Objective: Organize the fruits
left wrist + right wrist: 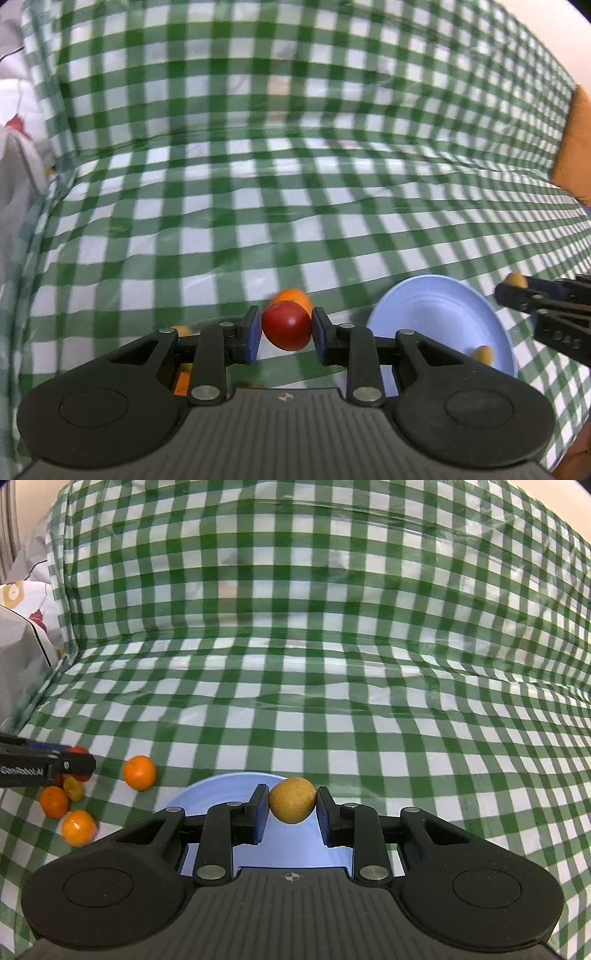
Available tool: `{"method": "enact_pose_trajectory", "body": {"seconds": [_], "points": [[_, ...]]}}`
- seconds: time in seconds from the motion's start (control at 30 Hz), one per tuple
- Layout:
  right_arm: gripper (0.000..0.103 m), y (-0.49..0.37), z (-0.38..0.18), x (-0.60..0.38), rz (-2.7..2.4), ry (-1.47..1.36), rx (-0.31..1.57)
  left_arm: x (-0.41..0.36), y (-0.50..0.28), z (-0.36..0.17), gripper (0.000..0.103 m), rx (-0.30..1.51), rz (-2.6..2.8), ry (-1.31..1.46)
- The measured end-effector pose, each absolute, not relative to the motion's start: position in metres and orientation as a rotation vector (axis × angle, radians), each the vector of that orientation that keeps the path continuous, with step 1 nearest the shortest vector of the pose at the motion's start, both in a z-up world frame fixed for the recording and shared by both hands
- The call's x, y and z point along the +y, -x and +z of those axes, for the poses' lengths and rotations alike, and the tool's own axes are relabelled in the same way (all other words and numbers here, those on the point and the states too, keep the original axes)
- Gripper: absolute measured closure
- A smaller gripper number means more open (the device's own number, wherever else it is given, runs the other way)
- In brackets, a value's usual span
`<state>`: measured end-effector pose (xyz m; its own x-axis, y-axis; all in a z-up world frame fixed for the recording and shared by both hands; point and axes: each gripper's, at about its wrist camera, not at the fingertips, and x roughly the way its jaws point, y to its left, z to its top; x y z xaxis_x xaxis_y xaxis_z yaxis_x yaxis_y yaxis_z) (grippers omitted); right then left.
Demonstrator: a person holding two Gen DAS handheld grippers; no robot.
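Note:
My left gripper (286,328) is shut on a red tomato (287,325), held above the checked cloth with an orange (293,297) just behind it. My right gripper (291,801) is shut on a tan round fruit (292,799) above the light blue plate (218,794). In the left wrist view the plate (436,317) lies to the right with one small tan fruit (484,354) in it, and the right gripper (517,286) hovers by its far rim. In the right wrist view the left gripper (75,762) is at the left edge over loose fruit.
Three oranges (139,772) (54,801) (78,827) and a small yellow-green fruit (73,788) lie on the green checked cloth (332,701) left of the plate. The cloth rises into a wall behind. An orange cushion (574,144) is at far right; white fabric (14,147) at left.

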<state>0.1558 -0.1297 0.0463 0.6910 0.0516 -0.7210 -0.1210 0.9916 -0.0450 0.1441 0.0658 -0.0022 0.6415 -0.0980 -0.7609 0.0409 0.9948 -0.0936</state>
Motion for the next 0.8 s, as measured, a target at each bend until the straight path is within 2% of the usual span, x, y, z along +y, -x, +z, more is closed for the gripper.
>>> {"method": "enact_pose_trajectory", "body": {"seconds": [0.23,0.47,0.8], "points": [[0.074,-0.153,0.045,-0.139,0.08,0.096,0.807,0.033,-0.137,0.003,0.071,0.845,-0.182,0.066],[0.074,-0.155,0.041,-0.142,0.069,0.101,0.82,-0.007,-0.129,0.0,0.071,0.813,-0.26,-0.059],[0.074,-0.155,0.036,-0.143,0.063,0.109,0.839,-0.016,-0.134,-0.001,0.071,0.803,-0.287,-0.071]]}}
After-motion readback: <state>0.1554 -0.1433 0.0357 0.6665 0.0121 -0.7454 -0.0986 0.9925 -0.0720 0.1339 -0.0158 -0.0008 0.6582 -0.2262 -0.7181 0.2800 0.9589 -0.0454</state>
